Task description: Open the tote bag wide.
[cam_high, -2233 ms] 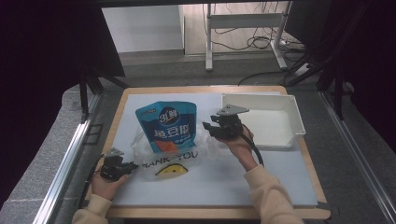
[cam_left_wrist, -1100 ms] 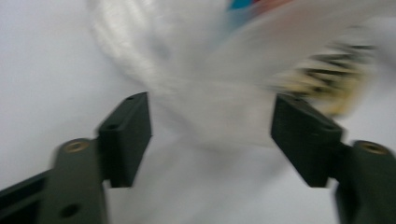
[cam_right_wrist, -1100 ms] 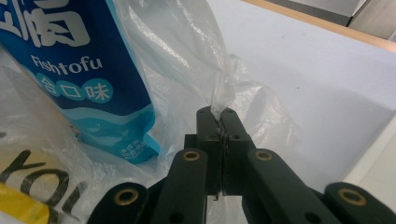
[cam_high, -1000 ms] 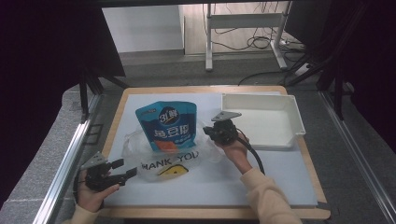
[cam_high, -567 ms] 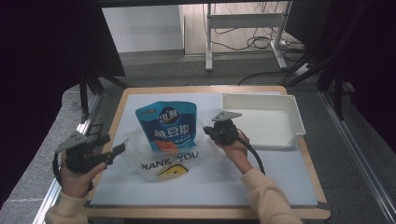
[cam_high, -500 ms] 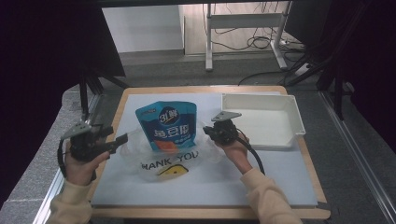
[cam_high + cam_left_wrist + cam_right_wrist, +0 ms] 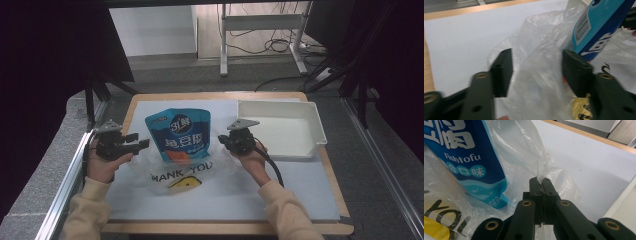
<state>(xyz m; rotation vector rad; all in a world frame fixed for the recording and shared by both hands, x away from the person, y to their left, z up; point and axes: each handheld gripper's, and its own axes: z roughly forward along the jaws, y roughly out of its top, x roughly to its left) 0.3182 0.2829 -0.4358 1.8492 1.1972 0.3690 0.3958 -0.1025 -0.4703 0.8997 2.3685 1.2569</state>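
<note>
My right gripper (image 7: 539, 185) clamps one edge of the plastic bag (image 7: 186, 167) mid-table. The blue pouch (image 7: 181, 134) stands partly inside the bag. My left gripper (image 7: 537, 66), jaws just been closing, straddles the opposite edge ungripped. Remaining: grip, seat pouch fully.

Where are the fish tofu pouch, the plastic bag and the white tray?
fish tofu pouch (image 7: 180, 135), high view, middle of its blue front.
plastic bag (image 7: 175, 177), high view, its printed lower panel.
white tray (image 7: 315, 117), high view, its right wall.
</note>
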